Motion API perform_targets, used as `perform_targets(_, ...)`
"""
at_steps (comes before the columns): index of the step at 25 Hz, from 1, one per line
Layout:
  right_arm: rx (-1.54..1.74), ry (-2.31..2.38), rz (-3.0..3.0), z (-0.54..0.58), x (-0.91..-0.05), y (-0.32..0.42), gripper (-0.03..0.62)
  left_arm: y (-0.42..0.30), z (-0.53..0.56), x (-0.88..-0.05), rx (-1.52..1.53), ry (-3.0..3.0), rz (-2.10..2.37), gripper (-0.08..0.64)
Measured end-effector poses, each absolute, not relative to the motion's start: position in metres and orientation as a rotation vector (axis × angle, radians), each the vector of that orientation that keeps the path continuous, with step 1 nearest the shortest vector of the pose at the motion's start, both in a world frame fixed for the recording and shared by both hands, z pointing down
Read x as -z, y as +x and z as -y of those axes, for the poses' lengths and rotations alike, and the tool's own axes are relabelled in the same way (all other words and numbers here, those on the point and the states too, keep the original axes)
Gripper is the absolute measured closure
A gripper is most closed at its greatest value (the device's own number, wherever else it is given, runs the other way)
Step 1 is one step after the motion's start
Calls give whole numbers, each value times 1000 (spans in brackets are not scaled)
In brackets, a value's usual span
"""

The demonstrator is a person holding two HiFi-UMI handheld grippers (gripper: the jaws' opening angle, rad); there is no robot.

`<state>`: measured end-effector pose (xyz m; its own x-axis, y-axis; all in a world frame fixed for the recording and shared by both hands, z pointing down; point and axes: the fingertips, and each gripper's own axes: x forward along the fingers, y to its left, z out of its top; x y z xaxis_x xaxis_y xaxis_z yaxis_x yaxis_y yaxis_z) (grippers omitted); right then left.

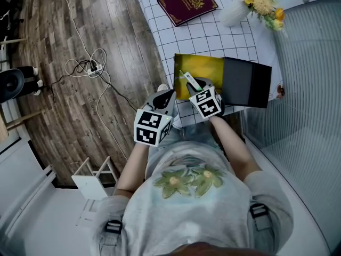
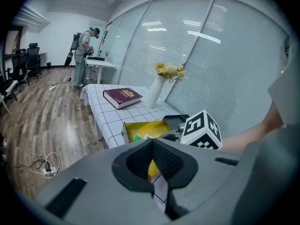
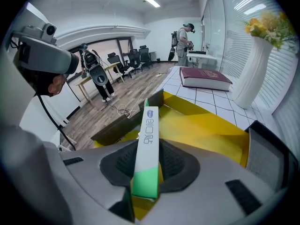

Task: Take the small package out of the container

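A small white and green package (image 3: 147,144) stands on edge between the pads of my right gripper (image 3: 147,168), which is shut on it. In the head view the package (image 1: 189,80) pokes out of the right gripper (image 1: 194,87) over the near left part of the open yellow container (image 1: 208,67). The container's yellow inside (image 3: 211,125) lies just beyond the jaws. Its black lid (image 1: 246,82) sits at its right side. My left gripper (image 1: 165,97) hovers at the table's near edge, left of the container, jaws together and holding nothing (image 2: 152,165).
The table (image 1: 160,31) has a white chequered cloth. A maroon book (image 1: 187,2) and a white vase of yellow flowers (image 1: 237,10) stand at its far end. Window blinds run along the right. Cables and a power strip (image 1: 88,67) lie on the wooden floor at left.
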<state>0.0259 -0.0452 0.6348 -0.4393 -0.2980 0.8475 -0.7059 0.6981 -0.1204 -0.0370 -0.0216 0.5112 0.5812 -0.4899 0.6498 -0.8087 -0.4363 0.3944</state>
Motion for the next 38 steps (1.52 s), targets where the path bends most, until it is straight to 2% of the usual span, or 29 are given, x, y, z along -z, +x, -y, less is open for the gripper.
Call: perform_targets(38, -498, 757, 2071, 34, -594, 27, 502, -36, 14, -487, -582, 2161, 1072, 552)
